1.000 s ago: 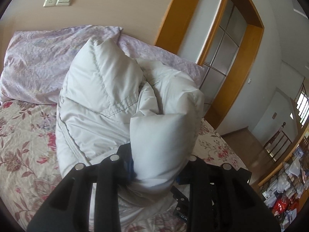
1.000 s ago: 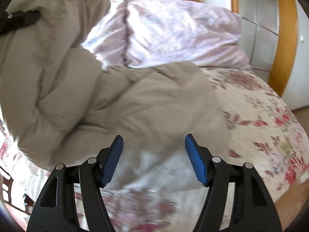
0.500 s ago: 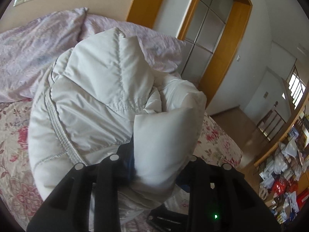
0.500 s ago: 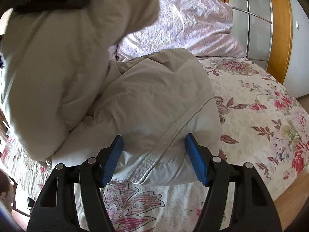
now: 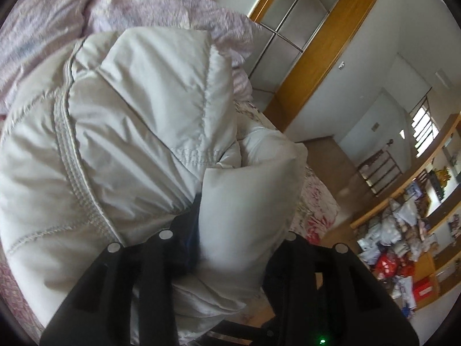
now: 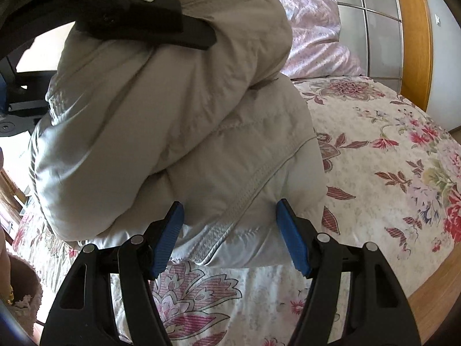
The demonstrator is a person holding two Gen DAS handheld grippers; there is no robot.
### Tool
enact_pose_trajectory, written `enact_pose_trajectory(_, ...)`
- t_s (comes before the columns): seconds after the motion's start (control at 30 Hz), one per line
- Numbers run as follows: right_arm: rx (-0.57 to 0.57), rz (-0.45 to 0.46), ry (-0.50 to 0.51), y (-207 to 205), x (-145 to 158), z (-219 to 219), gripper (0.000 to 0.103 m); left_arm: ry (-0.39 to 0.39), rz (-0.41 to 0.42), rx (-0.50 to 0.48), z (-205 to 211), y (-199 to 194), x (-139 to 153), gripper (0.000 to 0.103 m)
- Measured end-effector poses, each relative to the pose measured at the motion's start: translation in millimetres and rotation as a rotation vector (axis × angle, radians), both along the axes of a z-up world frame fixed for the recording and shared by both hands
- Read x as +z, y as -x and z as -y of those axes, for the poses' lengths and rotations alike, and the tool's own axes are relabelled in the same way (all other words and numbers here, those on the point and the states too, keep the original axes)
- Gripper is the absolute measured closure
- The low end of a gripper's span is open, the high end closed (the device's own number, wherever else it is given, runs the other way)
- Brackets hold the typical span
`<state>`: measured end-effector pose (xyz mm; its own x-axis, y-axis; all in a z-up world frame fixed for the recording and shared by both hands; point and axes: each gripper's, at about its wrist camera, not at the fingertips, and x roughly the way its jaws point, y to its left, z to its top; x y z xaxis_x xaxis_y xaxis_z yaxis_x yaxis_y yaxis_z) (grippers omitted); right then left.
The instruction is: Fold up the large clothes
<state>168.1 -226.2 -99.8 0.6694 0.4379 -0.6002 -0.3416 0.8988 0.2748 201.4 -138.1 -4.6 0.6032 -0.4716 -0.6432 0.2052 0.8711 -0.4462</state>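
Note:
A pale grey padded jacket (image 5: pixel 129 132) lies bunched on the floral bed sheet (image 6: pixel 389 158). My left gripper (image 5: pixel 242 219) has a thick fold of it between its jaws; the jaws are opening, but the pads still press the puffed fabric. From the right wrist view, a black finger of the left gripper (image 6: pixel 161 23) sits on top of the folded-over upper layer of the jacket (image 6: pixel 173 121). My right gripper (image 6: pixel 230 225) is open low over the sheet. Its blue pads (image 6: pixel 170 230) stand on either side of the jacket's near hem without squeezing it.
Lilac pillows (image 6: pixel 314 37) lie at the head of the bed behind the jacket. A wood-framed wardrobe with frosted panels (image 5: pixel 302 20) stands beyond. The bed's wooden edge (image 6: pixel 432 297) runs at the lower right. Cluttered shelves (image 5: pixel 403 245) stand across the room.
My left gripper has carried its fold of the jacket forward and down, laying the upper layer over the lower one. The right gripper has edged closer to the hem and stays open.

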Motion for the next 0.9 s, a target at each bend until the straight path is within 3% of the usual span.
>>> enact_pose_trajectory(0.17,-0.006,-0.005,-0.018,2.3,-1.9,3.4,0.035,0.059,-0.042,-0.033,-2.2,-6.1,-2.7,0.061)
enact_pose_trajectory(0.37,-0.014,-0.019,-0.028,4.4,-3.3,9.6,0.035,0.126,-0.096,-0.056,-3.8,-19.0,-12.4,0.06)
enact_pose_trajectory(0.57,-0.028,-0.031,-0.031,4.9,-5.3,13.9,0.035,0.13,-0.139,-0.06,3.6,-37.4,-21.5,0.06)
enact_pose_trajectory(0.7,-0.04,-0.043,-0.037,3.6,-6.7,19.2,0.035,0.075,-0.125,-0.061,7.6,-38.7,-19.2,0.057)
enact_pose_trajectory(0.83,-0.05,-0.048,-0.048,3.6,-4.9,23.9,0.035,0.056,-0.11,-0.076,12.5,-29.1,-11.9,0.04)
enact_pose_trajectory(0.9,-0.05,-0.042,-0.048,5.2,-3.1,24.3,0.035,0.053,-0.1,-0.086,16.2,-23.9,-6.1,0.023)
